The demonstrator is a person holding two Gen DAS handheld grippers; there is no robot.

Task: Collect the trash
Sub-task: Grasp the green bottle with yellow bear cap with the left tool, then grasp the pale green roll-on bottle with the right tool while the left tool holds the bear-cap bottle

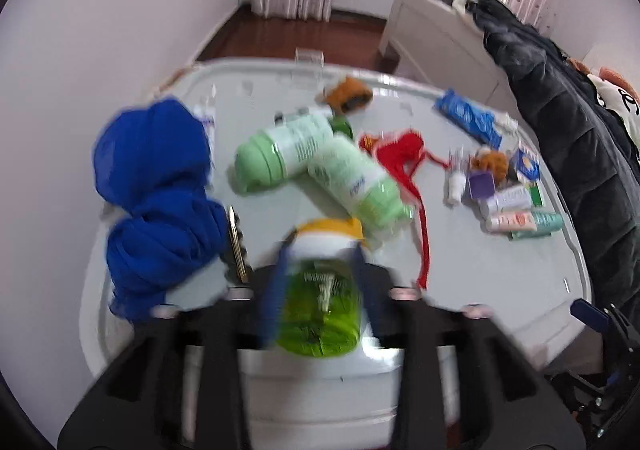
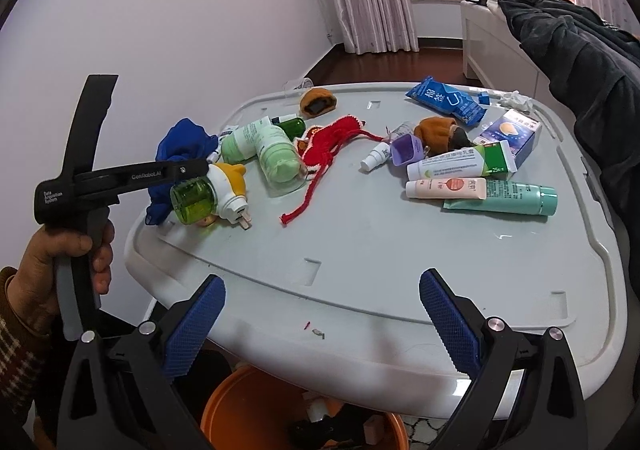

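Gripping the green plug-in vaporizer at left of frame, left gripper clenched on it — right gripper released; next: carry to orange bin below bench.

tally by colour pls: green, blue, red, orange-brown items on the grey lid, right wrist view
Green: 3 (plug-in bottle, two pale green bottles)
Blue: 2 (cloth, packet)
Red: 1 (knit)
Orange-brown: 2 (plush pieces)
Total: 8
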